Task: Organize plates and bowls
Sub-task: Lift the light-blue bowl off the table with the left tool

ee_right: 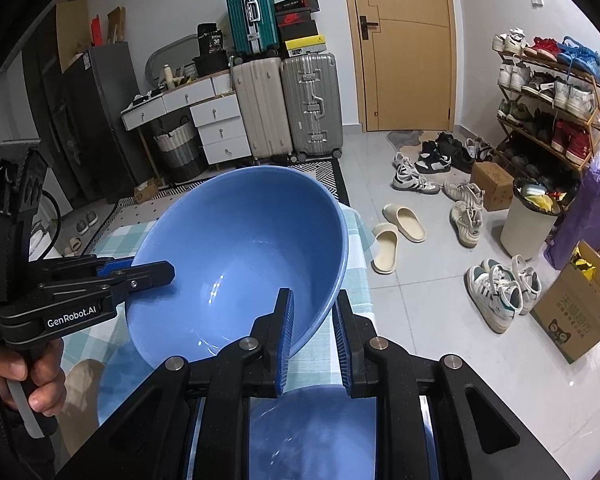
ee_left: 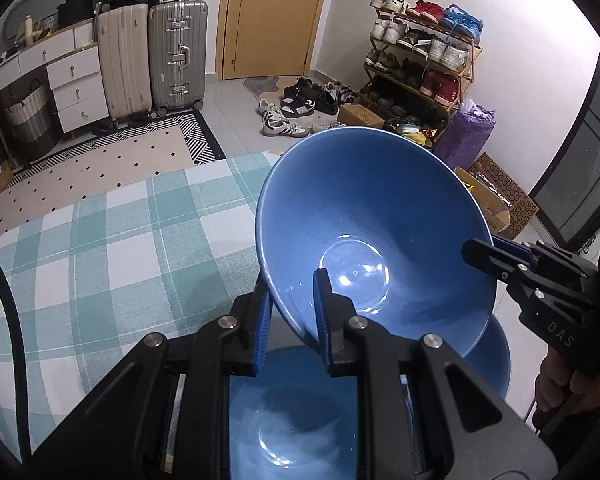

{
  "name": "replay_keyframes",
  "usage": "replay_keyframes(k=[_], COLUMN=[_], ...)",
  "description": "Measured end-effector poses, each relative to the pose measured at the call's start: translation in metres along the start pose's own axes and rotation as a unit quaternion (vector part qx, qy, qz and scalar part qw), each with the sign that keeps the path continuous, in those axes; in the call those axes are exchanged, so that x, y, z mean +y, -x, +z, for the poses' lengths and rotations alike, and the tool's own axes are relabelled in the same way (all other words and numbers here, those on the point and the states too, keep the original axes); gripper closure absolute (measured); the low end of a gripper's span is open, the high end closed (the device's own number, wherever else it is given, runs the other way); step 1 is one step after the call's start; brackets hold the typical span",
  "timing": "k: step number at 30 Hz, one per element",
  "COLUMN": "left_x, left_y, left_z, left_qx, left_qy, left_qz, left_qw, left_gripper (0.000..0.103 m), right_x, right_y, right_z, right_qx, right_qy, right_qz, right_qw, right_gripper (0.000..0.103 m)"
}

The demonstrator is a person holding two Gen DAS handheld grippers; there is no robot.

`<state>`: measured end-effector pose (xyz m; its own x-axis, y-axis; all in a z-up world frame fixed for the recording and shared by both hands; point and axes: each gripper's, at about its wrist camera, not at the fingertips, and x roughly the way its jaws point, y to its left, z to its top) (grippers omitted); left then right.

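Note:
A blue bowl (ee_left: 380, 208) (ee_right: 240, 232) hangs tilted above the checked tablecloth (ee_left: 100, 248) (ee_right: 356, 248), carried from two sides. My left gripper (ee_left: 292, 320) is shut on its near rim, one pad inside and one outside. In the right wrist view the left gripper (ee_right: 140, 268) shows clamped on the bowl's left rim. My right gripper (ee_right: 314, 332) is shut on the opposite rim and appears at the right edge of the left wrist view (ee_left: 484, 246). Below the lifted bowl sits a second blue bowl (ee_left: 292, 420) (ee_right: 312, 432), partly hidden by the gripper bodies.
Suitcases (ee_right: 292, 108) and a white drawer unit (ee_right: 216, 124) stand against the far wall beside a wooden door (ee_right: 408, 40). A shoe rack (ee_right: 548, 96), loose shoes (ee_right: 496, 288), a bin (ee_right: 528, 224) and cardboard boxes (ee_right: 576, 312) crowd the floor to the right.

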<state>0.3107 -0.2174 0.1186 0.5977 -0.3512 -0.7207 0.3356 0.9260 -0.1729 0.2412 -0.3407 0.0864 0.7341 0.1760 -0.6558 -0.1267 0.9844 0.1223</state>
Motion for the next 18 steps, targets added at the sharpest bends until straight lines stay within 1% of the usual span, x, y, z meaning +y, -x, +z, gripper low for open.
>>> replay_keyframes(k=[12, 18], left_x=[0.009, 0.009], left_y=[0.030, 0.050], left_z=[-0.017, -0.031], left_qx=[-0.017, -0.034], left_qy=[0.017, 0.018], left_qz=[-0.008, 0.000], left_qw=[0.9997, 0.9993], left_gripper=[0.086, 0.086], right_x=[0.028, 0.037], right_y=[0.032, 0.039], right_z=[-0.004, -0.009], right_qx=[-0.019, -0.022], right_qy=[0.016, 0.019], right_qz=[0.008, 0.012], right_qw=[1.000, 1.000], right_gripper=[0.082, 0.082])
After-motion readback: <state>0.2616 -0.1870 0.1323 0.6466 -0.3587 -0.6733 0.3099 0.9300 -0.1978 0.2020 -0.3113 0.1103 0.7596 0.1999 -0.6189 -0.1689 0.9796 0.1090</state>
